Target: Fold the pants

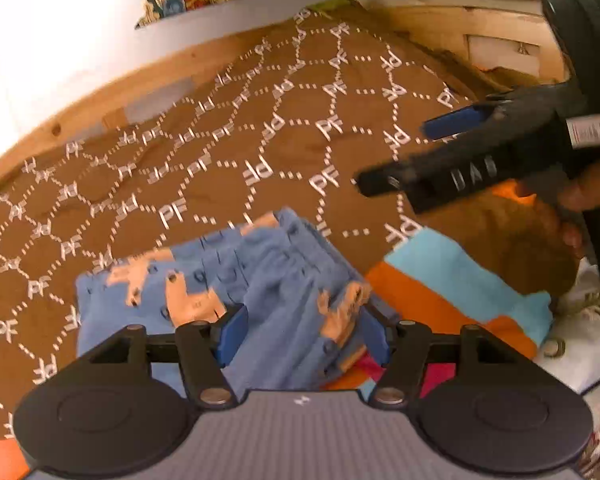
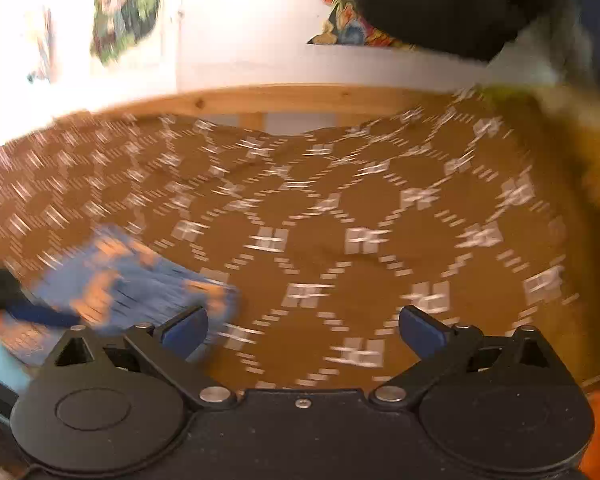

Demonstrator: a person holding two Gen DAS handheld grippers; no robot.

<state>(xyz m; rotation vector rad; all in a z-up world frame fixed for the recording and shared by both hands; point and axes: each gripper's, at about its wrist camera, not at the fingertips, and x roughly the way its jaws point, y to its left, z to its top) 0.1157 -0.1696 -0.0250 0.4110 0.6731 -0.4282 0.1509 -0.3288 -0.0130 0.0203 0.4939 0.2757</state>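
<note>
The blue pants [image 1: 268,280] with orange animal prints lie folded in a compact bundle on the brown patterned bedspread [image 1: 220,140]. My left gripper [image 1: 304,336] is open just over the bundle's near edge, with blue fabric between its pads and neither pad pressing on it. My right gripper [image 1: 394,154] hovers open above the bedspread, to the right of and beyond the pants, held by a hand [image 1: 588,188]. In the blurred right wrist view, the right gripper [image 2: 302,330] stands wide open over bare bedspread [image 2: 340,220], with the pants [image 2: 132,280] at its left.
A striped orange, light blue and pink cloth [image 1: 460,288] lies right of the pants. A wooden bed frame [image 1: 440,20] and a white wall [image 2: 240,20] with colourful pictures border the far side. A white floral cloth [image 1: 588,312] lies at the right edge.
</note>
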